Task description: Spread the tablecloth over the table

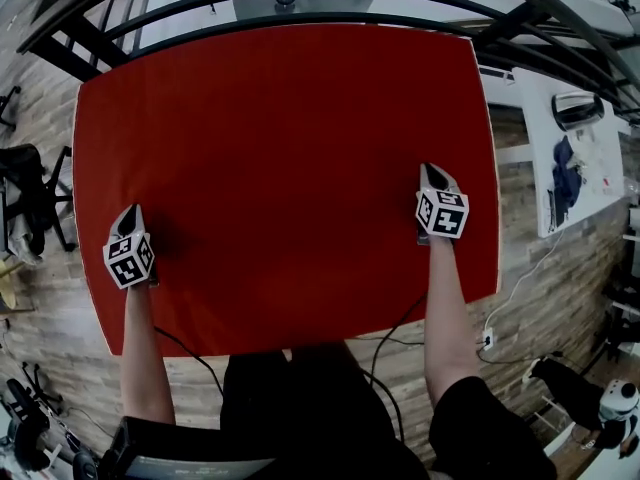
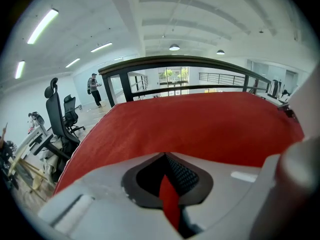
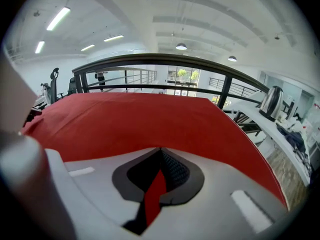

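Your forearms reach forward, parallel and wide apart, each gripper tilted downward. Your left gripper [image 1: 127,213] and right gripper [image 1: 432,173] are each clamped on a pinch of the red tablecloth [image 1: 290,148]. It lies spread out before you, its far edge by the dark railing [image 1: 300,15].

place: open office | cues: swivel chairs [image 2: 56,115], ceiling strip lights [image 2: 43,26], railing [image 2: 175,61], white desk [image 1: 535,168], wood-plank floor [image 1: 60,303]
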Motion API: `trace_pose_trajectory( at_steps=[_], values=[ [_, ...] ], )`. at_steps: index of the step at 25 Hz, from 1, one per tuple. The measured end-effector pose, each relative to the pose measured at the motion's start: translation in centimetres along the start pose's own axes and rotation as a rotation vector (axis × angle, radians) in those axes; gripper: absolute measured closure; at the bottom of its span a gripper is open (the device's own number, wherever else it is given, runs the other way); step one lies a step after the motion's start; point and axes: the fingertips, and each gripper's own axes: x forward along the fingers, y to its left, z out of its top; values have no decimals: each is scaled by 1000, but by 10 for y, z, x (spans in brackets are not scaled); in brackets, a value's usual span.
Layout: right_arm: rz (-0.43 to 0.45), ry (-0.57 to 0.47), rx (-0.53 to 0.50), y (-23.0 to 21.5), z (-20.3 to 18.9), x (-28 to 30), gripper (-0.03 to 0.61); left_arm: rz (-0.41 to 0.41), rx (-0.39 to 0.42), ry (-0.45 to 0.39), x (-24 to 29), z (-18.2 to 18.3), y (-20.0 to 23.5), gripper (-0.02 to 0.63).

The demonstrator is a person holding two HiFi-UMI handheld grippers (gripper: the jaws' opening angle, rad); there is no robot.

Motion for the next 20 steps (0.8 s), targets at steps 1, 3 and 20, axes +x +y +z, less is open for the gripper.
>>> trace_pose_trajectory(
  at_steps=[1,3,20],
  values=[
    [-8,3,14,2,-10,-13,568,-3,3,-1,-12,-5,-3,607],
    [-31,32,10,5,-39,-39,569,-7,1,8,-37,-23,-9,607],
    [-50,49,29,-6,-93,-65,569,-45,-52,54,-60,-86,-50,607]
  ],
)
